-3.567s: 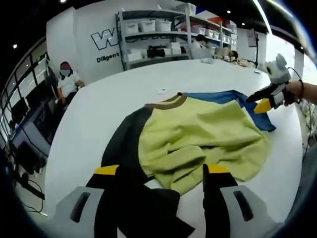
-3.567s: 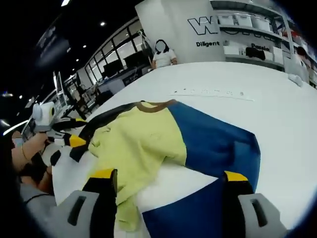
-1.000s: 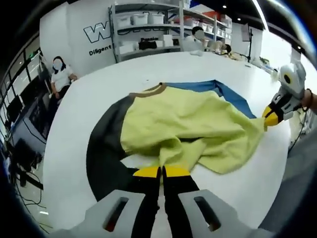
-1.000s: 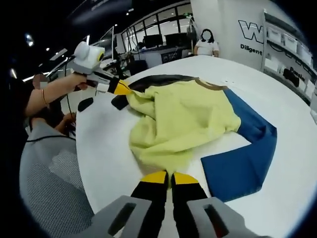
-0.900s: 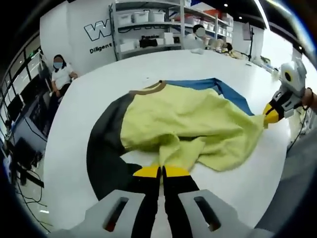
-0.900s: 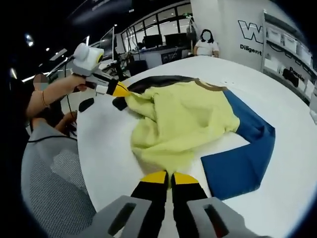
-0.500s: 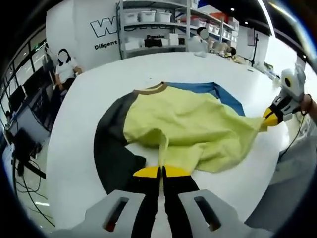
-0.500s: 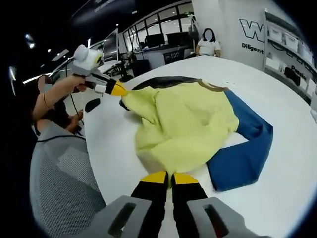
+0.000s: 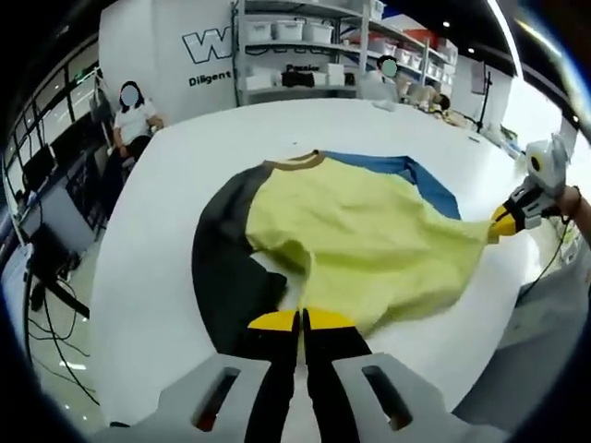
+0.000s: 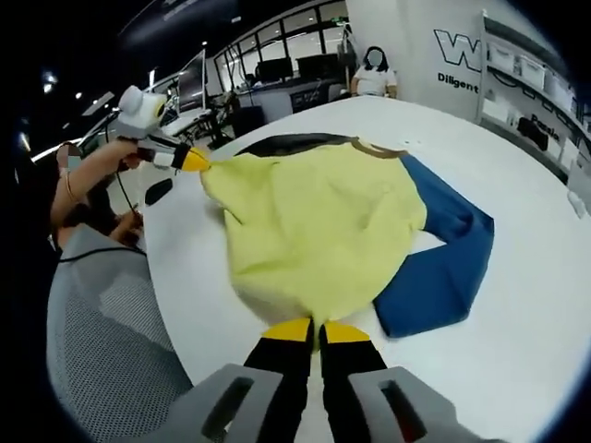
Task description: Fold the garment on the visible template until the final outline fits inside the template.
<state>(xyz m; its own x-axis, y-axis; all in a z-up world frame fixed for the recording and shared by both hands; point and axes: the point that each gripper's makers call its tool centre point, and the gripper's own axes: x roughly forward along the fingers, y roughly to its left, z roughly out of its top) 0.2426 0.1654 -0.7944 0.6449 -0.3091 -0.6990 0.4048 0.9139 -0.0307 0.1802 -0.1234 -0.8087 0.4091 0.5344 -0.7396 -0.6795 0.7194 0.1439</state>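
Observation:
A shirt with a yellow-green body [image 9: 369, 231], a black sleeve [image 9: 222, 277], a blue sleeve [image 9: 406, 171] and a brown collar [image 9: 295, 163] lies on the white table [image 9: 157, 231]. My left gripper [image 9: 301, 319] is shut on the yellow hem's near corner. The right gripper [image 9: 503, 220] holds the opposite corner at the right. In the right gripper view, my right gripper [image 10: 314, 329] is shut on the hem. The yellow body [image 10: 314, 221] stretches smooth to the left gripper [image 10: 192, 160]. The blue sleeve [image 10: 443, 258] lies bent at the right.
Shelves with white bins [image 9: 305, 46] stand behind the table, and a seated person [image 9: 134, 111] is at the far left. A grey mesh chair back [image 10: 102, 351] sits close to the table's near edge. Dark desks and monitors [image 10: 286, 78] line the room's far side.
Both grippers, open 3.6 s ago, are now shut on the hem. Over the last second they drew apart, and the bunched yellow body pulled out smooth and taut.

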